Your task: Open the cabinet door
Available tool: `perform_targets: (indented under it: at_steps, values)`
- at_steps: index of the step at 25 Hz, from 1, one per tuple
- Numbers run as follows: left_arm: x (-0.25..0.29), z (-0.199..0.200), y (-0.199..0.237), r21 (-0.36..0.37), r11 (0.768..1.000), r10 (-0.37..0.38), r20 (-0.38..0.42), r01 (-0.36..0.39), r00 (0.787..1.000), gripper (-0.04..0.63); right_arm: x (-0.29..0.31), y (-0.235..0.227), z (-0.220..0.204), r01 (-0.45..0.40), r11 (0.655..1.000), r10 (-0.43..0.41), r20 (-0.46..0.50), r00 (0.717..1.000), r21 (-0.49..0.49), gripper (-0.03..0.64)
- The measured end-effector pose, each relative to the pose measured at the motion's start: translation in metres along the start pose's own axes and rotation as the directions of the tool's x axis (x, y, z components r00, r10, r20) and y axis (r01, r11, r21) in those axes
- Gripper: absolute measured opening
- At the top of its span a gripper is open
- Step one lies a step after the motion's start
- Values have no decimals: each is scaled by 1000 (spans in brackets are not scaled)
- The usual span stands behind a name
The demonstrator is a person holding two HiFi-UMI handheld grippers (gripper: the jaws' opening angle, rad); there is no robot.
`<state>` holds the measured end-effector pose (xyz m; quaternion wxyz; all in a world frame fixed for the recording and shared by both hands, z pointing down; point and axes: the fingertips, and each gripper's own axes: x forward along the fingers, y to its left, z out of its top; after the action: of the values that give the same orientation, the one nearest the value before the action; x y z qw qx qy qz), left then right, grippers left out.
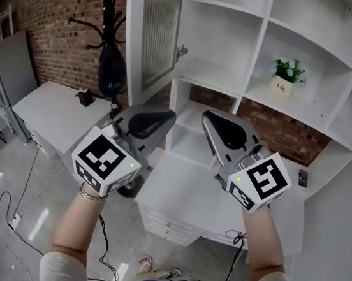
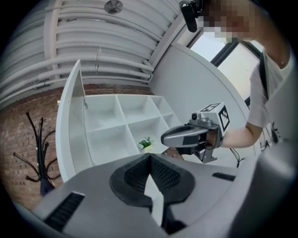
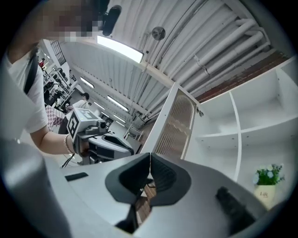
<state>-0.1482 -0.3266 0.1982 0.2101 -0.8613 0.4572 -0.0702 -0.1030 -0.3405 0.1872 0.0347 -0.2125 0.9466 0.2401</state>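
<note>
Here's the white cabinet (image 1: 314, 65), and its cabinet door (image 1: 159, 31) stands swung out at the upper left, its ribbed glass panel facing into the room and its small handle (image 1: 182, 51) on the free edge, beside the open shelves. Both grippers are up in front of it, side by side and apart, neither touching door nor shelf. The left gripper (image 1: 170, 115) points toward the lower edge of the door; in its own view the fingers (image 2: 132, 176) are pressed together at the tips with nothing between them, and the door (image 2: 70, 130) shows edge-on at the left. The right gripper (image 1: 207, 114) sits just across from it, aimed at the lower shelves; its fingers (image 3: 128, 179) are also closed tip to tip and empty, with the ribbed door (image 3: 174, 125) rising behind them. A potted plant (image 1: 286, 77) sits in a shelf compartment on the right. Below the grippers lies the white bench (image 1: 181, 195), with a small dark object (image 1: 303, 179) near its right end. A black coat stand (image 1: 107, 5) stands against the brick wall (image 1: 57, 18) at the left.
</note>
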Motion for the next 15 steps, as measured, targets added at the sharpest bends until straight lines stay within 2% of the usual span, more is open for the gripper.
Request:
perform_targets:
  at_steps: [4,7,9,11,12,15]
  values:
    - [13,-43,-65,-96,993,-80,-38,76,996,15,-52,25,-53,-5,1000,6,-95,995,7,28]
    - [14,-78,-115,-163,982,-99,-23,94,995,15,-86,42,-97,33,991,-16,-132,991,127,28]
    - [8,-107,-147,-286,953,-101,-4,96,995,15,-110,56,-127,73,969,-37,-150,988,238,28]
    - [5,-135,-177,-405,910,-105,-9,93,994,15,-132,75,-155,72,951,-15,-190,982,300,28]
    - [4,-147,-190,-433,897,-111,-26,89,993,15,-142,86,-167,60,945,11,-213,977,321,28]
    - [-1,-172,-220,-452,888,-137,-96,79,986,15,-165,111,-196,38,918,70,-256,964,394,28]
